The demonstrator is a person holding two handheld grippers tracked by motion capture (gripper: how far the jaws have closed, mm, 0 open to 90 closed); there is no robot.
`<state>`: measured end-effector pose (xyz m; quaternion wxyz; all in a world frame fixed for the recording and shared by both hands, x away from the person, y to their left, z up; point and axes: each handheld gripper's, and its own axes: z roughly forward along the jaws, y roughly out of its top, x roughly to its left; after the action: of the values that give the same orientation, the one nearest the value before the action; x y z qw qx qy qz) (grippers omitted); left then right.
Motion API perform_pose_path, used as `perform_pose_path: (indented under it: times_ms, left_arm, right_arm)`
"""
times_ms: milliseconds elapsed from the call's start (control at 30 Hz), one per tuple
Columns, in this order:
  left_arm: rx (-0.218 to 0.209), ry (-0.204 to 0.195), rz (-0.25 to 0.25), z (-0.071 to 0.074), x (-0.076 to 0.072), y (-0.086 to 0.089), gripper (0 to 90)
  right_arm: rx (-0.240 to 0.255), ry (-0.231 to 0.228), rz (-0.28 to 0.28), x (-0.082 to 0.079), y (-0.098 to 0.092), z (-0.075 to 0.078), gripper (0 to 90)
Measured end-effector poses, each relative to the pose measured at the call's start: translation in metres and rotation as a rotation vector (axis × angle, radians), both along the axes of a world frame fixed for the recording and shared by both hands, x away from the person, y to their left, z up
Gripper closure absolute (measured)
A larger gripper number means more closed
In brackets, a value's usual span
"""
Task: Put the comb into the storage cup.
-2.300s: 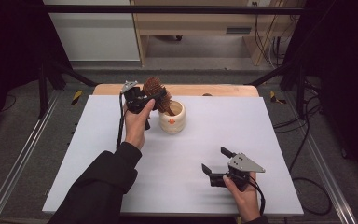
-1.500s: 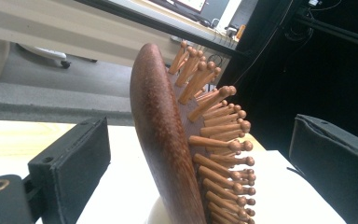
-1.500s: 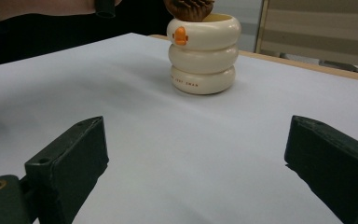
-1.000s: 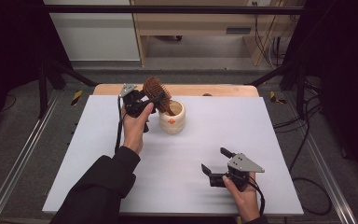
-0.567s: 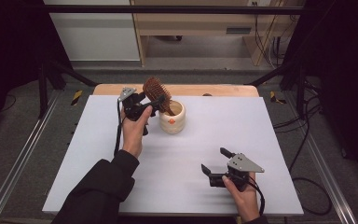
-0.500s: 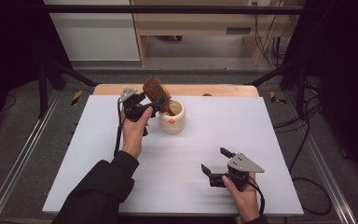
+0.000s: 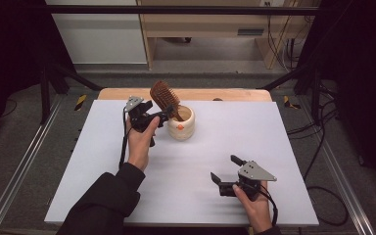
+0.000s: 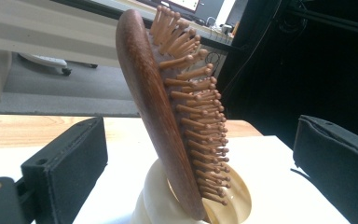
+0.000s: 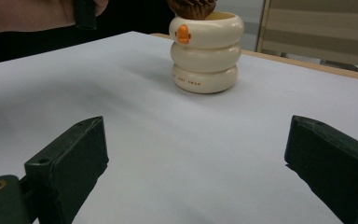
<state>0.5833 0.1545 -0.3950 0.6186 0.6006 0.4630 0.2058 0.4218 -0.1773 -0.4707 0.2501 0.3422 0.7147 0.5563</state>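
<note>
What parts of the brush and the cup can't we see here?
- Brush handle: hidden inside the cup in the left gripper view and the high view.
- Brush head: cut off by the top edge in the right gripper view.
- Small print low on the cup: too small to read in the right gripper view.

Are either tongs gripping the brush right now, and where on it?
Neither. The left tongs stand open around the brush, which rests in the cup; the right tongs are open and empty.
</note>
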Motion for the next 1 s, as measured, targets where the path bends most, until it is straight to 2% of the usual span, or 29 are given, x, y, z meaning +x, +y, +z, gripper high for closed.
perform_pose_path:
  times_ms: [167,467,600,700,1000]
  left_arm:
    - [-0.01,0.004,-0.008,-0.001,-0.005,0.0,2.7]
    - [-0.001,0.012,-0.022,-0.002,-0.016,-0.002,2.8]
    - [0.021,0.01,0.007,0.0,-0.022,-0.002,1.8]
    - [0.041,0.007,0.003,0.002,-0.025,-0.002,1.9]
    - [0.055,0.015,0.0,-0.001,-0.031,0.003,2.3]
  right_arm:
    - [0.0,0.002,0.001,0.0,0.001,0.0,5.8]
    - [-0.009,-0.001,-0.003,0.0,0.001,-0.001,5.7]
    - [-0.013,-0.003,-0.002,0.0,0.0,-0.001,5.7]
    - [-0.021,-0.005,0.007,-0.001,0.001,-0.001,5.5]
    - [-0.019,-0.005,0.005,-0.002,0.0,-0.001,5.5]
